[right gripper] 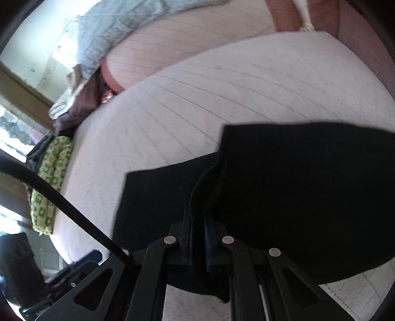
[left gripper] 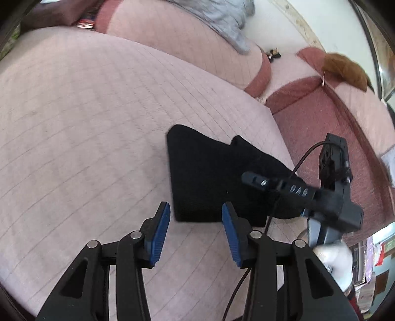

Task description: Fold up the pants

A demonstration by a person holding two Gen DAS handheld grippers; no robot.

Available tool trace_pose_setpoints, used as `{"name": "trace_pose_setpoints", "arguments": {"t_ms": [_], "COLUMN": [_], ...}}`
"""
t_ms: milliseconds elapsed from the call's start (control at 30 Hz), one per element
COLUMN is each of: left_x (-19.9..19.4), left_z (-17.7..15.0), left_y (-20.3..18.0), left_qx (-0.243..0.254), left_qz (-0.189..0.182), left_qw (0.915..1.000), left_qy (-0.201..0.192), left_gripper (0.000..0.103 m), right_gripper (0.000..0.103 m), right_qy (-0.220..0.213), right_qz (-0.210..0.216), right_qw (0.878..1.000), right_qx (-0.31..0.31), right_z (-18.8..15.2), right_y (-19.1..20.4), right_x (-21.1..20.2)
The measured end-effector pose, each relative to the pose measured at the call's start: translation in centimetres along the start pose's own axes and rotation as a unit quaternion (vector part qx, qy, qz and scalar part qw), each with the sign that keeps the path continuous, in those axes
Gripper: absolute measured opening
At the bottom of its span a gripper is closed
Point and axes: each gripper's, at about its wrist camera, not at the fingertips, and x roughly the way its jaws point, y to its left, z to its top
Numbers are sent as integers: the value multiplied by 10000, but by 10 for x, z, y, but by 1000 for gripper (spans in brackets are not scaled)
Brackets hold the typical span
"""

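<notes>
The black pants [left gripper: 209, 177] lie folded in a compact shape on the pink quilted sofa seat [left gripper: 86, 123]. My left gripper [left gripper: 196, 232] is open and empty, hovering just in front of the pants' near edge. My right gripper [left gripper: 256, 182] reaches over the pants from the right in the left wrist view. In the right wrist view my right gripper [right gripper: 197, 222] is shut on a raised fold of the black pants [right gripper: 296, 197], with the cloth pinched between the blue pads.
The sofa seat's edge drops to a dark red cushion [left gripper: 321, 128] on the right. A grey blanket [left gripper: 217, 19] lies on the backrest. A brown cushion [left gripper: 345, 69] sits far right. A green patterned pillow [right gripper: 49, 182] lies at the seat's left end.
</notes>
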Motion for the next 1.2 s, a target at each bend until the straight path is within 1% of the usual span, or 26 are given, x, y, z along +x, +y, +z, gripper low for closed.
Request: {"name": "trace_pose_setpoints", "arguments": {"t_ms": [67,100,133,200,233,300,367,433,500,533,600,667,700,733,767,867,900,933,1000,1033,1133,1200], "left_x": [17,30,39,56,56,54,50,38,26,21,7,-3,-8,-12,-15,-27,-29,-31,-31,-33,-35,-31], "left_z": [5,8,10,8,8,6,5,4,3,2,0,-2,-4,-5,-7,-12,-12,-13,-12,-12,-8,-3], "left_y": [-2,-1,2,12,16,18,18,24,25,26,27,28,27,27,27,20,18,14,5,1,-12,-27], "left_qx": [-30,-44,-80,-276,-340,-295,-230,-177,-115,-91,-42,-23,-6,10,36,229,309,385,516,583,731,861], "left_qz": [43,209,370,361,304,209,185,119,107,135,200,264,314,362,404,577,647,697,755,743,613,484], "left_qw": [9999,9995,9988,9973,9975,9982,9982,9984,9987,9989,9993,9994,9994,9993,9992,9980,9974,9968,9957,9955,9954,9951], "left_qy": [127,216,306,574,534,474,513,526,484,449,321,214,142,94,57,-68,-94,-108,-125,-124,-109,-60], "left_gripper": [42,44,44,45,47,47,47,47,47,47,47,47,47,47,47,48,49,50,51,52,52,53], "right_gripper": [8,8,8,8,8,9,15,25,28,29,31,32,36,40,41,43,39,37,38,41,44,47], "right_qy": [-28,-47,-64,-87,-58,-17,-66,-254,-539,-656,-811,-780,-678,-586,-492,-121,20,-97,-146,-209,-634,-900], "right_qz": [-100,-99,-82,81,230,352,384,342,370,466,861,1211,1378,1441,1415,1014,989,1167,1354,1390,1285,1228], "right_qw": [9999,9999,9999,9999,9995,9991,9989,9987,9973,9961,9918,9882,9867,9864,9871,9919,9914,9882,9841,9833,9851,9832], "right_qx": [-5,4,28,124,187,240,252,284,323,358,482,519,525,530,557,762,858,988,1140,1152,948,1003], "right_z": [-5,-7,-7,-8,-6,-5,-4,-1,2,3,4,3,3,3,2,-3,-5,-7,-6,-6,-14,-28], "right_y": [-6,-8,-11,-17,-22,-24,-25,-25,-23,-21,-16,-11,-7,-6,-4,-15,-22,-29,-31,-32,-36,-51], "right_x": [6,9,10,12,11,9,0,-15,-34,-42,-56,-57,-52,-46,-38,2,15,19,13,6,-29,-53]}}
